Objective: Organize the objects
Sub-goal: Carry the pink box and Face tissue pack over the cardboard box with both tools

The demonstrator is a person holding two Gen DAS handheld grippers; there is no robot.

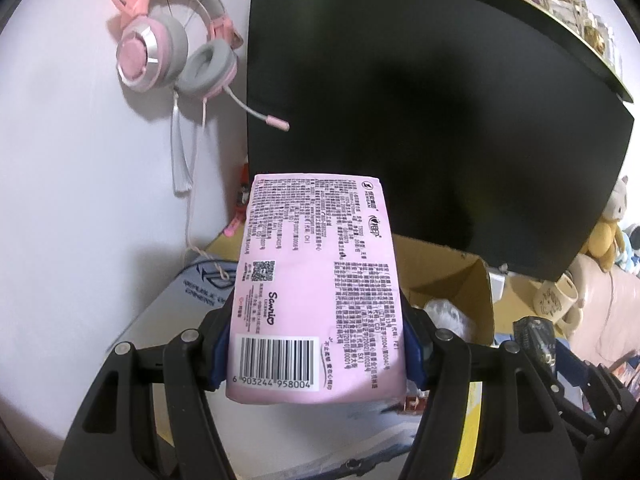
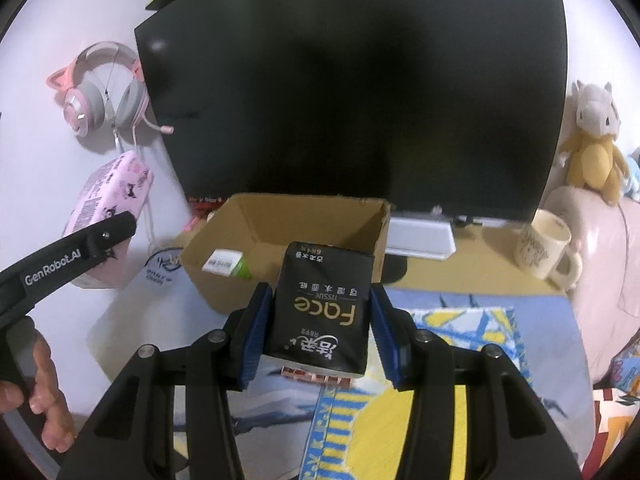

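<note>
At lower centre of each wrist view I hold a pack: my left gripper [image 1: 316, 344] clamps the pink tissue pack [image 1: 316, 280], my right gripper [image 2: 320, 332] the black tissue pack [image 2: 322, 308]. Neither is boxed yet; the cardboard box [image 2: 224, 240] just beyond holds little.

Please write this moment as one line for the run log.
left gripper: jaws shut on pink tissue pack | right gripper: jaws shut on black tissue pack | cardboard box: open, ahead of both
</note>
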